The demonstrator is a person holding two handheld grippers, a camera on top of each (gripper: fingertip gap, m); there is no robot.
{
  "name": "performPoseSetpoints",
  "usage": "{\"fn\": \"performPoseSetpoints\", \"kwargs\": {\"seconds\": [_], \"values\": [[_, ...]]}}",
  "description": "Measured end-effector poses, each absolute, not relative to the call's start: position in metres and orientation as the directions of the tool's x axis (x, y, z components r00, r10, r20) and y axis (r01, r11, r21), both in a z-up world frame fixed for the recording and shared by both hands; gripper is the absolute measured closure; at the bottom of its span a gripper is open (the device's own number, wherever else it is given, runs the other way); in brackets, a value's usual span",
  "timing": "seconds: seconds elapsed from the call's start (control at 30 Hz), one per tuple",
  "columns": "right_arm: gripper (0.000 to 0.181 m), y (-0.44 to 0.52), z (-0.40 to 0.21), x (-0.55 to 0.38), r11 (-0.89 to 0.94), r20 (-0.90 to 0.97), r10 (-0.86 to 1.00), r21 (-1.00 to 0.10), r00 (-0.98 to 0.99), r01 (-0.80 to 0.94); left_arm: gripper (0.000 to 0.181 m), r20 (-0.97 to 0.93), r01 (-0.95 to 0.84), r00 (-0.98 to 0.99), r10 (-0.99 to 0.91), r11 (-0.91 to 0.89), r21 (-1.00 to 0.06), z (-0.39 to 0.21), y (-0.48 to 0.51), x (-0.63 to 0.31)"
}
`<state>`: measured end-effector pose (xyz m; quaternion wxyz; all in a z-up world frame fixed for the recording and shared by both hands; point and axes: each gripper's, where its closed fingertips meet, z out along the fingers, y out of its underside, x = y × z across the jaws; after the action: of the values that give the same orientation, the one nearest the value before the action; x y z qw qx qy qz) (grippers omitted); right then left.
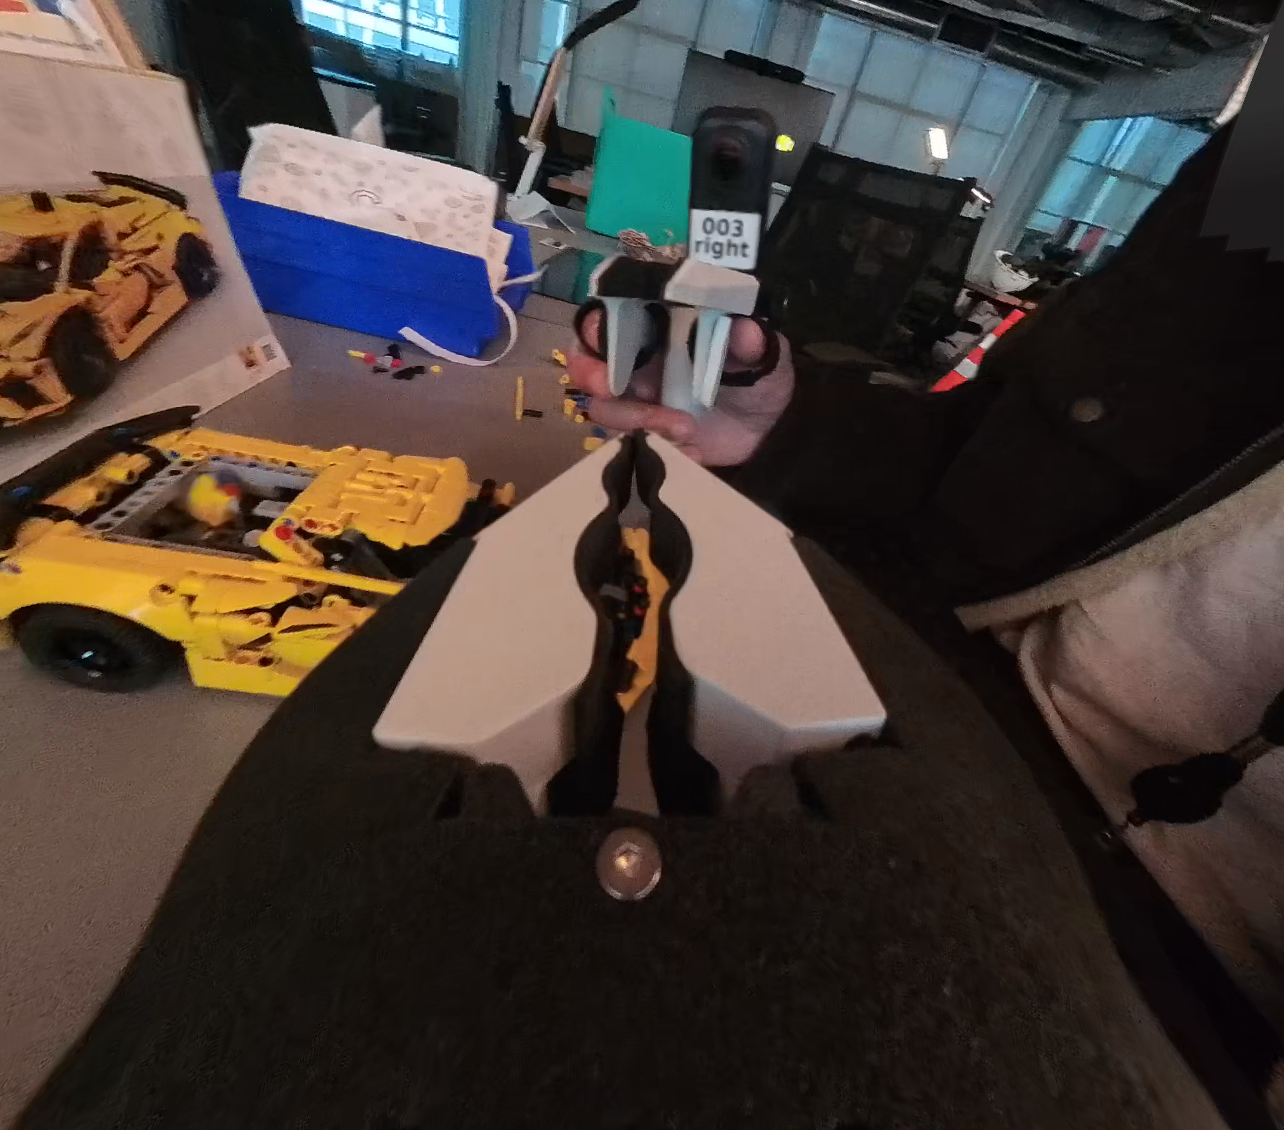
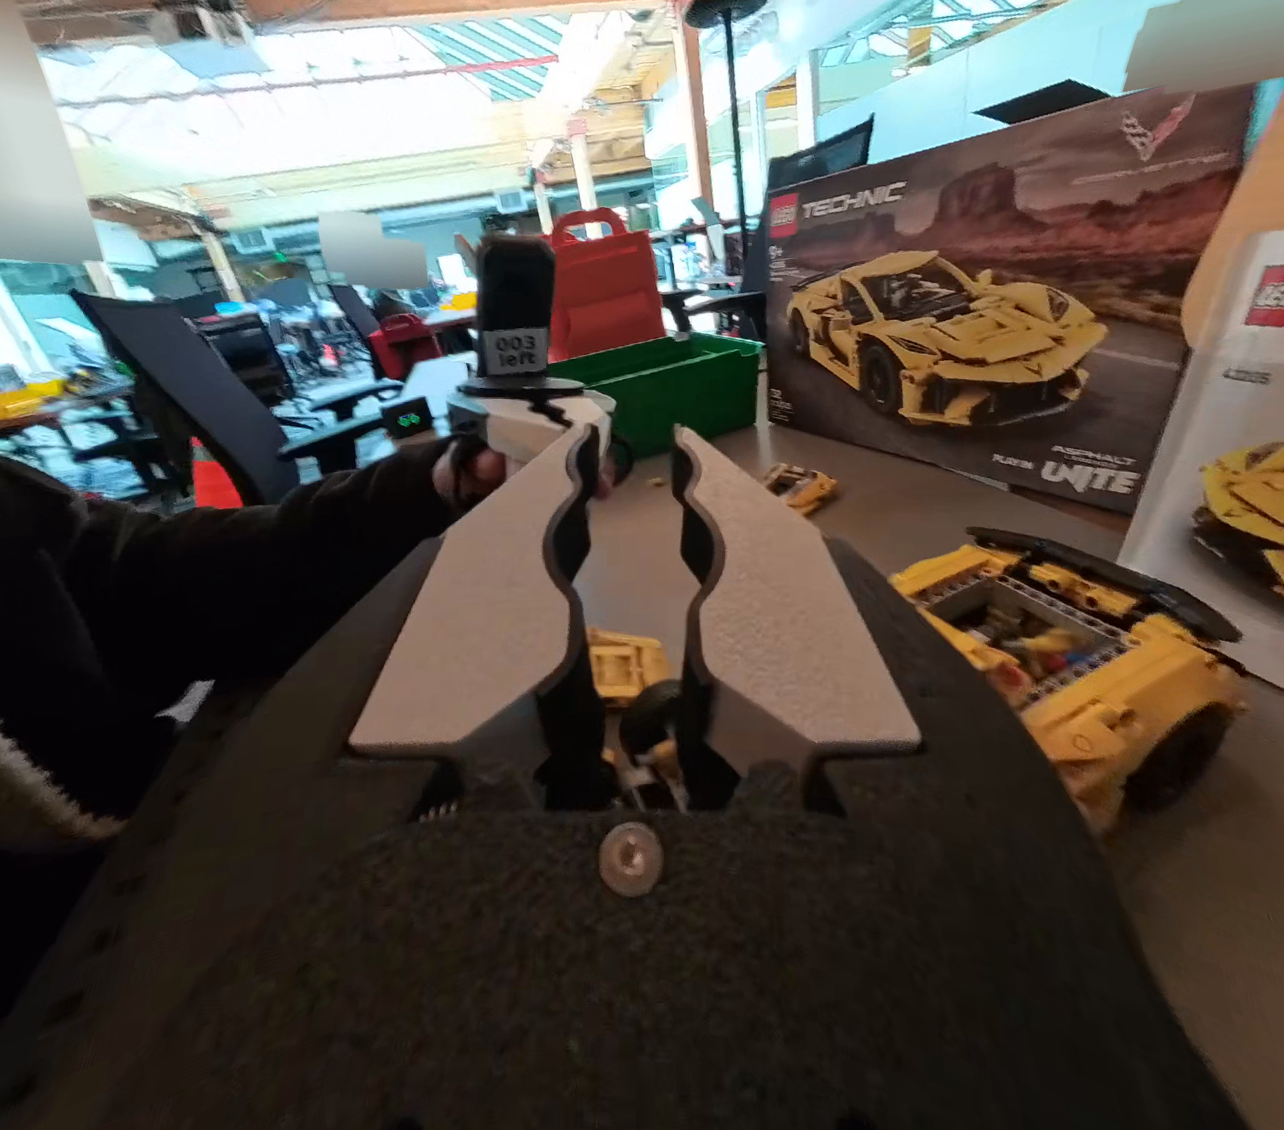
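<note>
- Between the left gripper's (image 1: 634,443) fingers, which are clenched tip to tip, only the counter (image 1: 104,819) and a yellow brick piece (image 1: 643,617) beneath are seen; nothing is gripped.
- To their left, a yellow brick car (image 1: 229,548) is seen resting on the counter.
- The right gripper's (image 2: 634,437) fingers are released, held over loose yellow parts (image 2: 622,666); the car (image 2: 1084,652) lies to their right.
</note>
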<state>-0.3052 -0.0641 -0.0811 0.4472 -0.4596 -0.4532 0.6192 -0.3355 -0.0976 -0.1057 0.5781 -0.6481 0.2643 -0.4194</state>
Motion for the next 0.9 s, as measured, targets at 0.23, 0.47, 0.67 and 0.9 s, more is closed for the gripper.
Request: {"fn": "performPoseSetpoints", "kwargs": {"seconds": [0.23,0.47,0.67,0.9], "values": [[0.158,0.008,-0.111,-0.292,-0.037,-0.036,0.986,-0.999,0.163,0.002,0.173,0.276,0.117,0.710,-0.648,-0.278,-0.953,-0.139,-0.057,-0.365],[0.161,0.017,-0.121,-0.293,-0.110,-0.103,0.974,-0.994,0.201,0.025,0.156,0.312,-0.054,0.806,-0.503,-0.588,-0.807,-0.181,0.025,-0.371],[0.163,0.029,-0.117,-0.284,-0.192,-0.193,0.959,-0.981,0.206,-0.023,0.150,0.307,-0.208,0.836,-0.455,-0.780,-0.590,-0.201,0.079,-0.350],[0.168,0.034,-0.115,-0.279,-0.221,-0.224,0.953,-0.974,0.201,-0.038,0.159,0.173,-0.284,0.888,-0.425,-0.804,-0.522,-0.213,0.095,-0.363]]}}
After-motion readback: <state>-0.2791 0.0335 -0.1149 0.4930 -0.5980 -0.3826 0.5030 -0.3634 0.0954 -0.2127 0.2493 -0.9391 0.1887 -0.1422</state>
